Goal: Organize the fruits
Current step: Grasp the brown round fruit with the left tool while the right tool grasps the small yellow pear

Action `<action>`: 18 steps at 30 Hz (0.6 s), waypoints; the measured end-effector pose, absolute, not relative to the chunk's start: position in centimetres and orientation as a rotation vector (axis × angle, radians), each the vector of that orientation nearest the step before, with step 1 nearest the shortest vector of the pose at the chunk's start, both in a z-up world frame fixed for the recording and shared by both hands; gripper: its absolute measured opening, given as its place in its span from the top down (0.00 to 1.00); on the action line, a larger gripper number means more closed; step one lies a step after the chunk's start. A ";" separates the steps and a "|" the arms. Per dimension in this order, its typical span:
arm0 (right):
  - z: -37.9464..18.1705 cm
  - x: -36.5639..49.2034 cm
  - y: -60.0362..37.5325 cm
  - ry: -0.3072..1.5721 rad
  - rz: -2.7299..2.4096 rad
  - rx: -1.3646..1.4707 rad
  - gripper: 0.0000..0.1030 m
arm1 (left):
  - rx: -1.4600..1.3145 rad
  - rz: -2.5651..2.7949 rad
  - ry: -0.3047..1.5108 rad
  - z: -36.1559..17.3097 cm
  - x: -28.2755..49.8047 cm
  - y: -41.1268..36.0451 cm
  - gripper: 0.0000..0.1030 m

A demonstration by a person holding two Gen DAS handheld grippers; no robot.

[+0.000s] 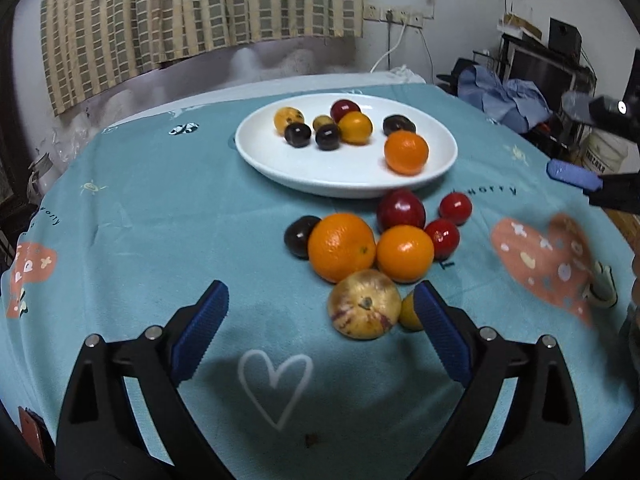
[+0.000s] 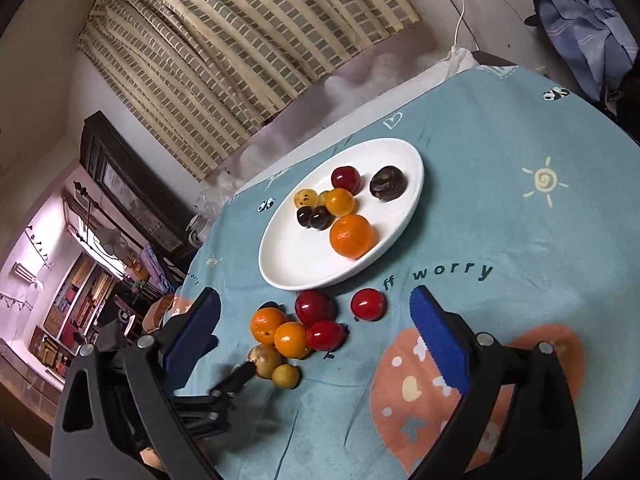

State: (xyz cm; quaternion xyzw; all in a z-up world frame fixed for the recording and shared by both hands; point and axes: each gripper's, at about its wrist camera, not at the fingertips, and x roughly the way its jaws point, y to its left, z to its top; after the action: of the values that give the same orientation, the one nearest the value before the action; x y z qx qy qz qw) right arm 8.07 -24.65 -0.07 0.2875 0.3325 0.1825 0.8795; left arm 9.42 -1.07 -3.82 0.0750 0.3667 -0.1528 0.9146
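Observation:
A white plate [image 1: 280, 160] at the far middle of the table holds several fruits, among them an orange [image 1: 406, 152], a red plum [image 1: 344, 109] and dark plums. Loose fruit lies in front of it: a big orange [image 1: 342, 247], a smaller orange [image 1: 405, 253], red plums [image 1: 400, 210] and a dark plum [image 1: 300, 236]. My left gripper [image 1: 320, 292] is open and holds nothing. A pale streaked fruit [image 1: 364, 310] lies between its fingers, nearer the right one. My right gripper [image 2: 316, 300] is open over the pile [image 2: 292, 340], in front of the plate [image 2: 296, 256].
A teal printed tablecloth [image 1: 160, 220] covers the round table. A checked curtain [image 1: 180, 12] hangs behind it. Blue clothes [image 1: 504, 100] and a bucket [image 1: 604, 152] sit off the table's right side. A small yellow fruit [image 2: 285, 376] lies at the pile's near edge.

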 end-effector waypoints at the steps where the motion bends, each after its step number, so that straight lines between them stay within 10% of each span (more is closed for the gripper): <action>1: -0.1 8.1 -24.6 0.696 0.379 0.604 0.07 | 0.163 -0.311 0.759 -4.0 9.5 -1.2 0.07; 18: -0.6 8.3 -25.1 0.719 0.375 0.607 0.07 | 0.218 -0.141 0.759 -4.0 8.7 2.0 0.02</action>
State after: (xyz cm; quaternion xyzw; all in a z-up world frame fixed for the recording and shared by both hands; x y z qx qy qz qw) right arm 8.27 -25.13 -0.61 0.2906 0.3441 0.1798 0.8745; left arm 8.72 2.03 -3.99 0.1059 0.3694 -0.0684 0.9207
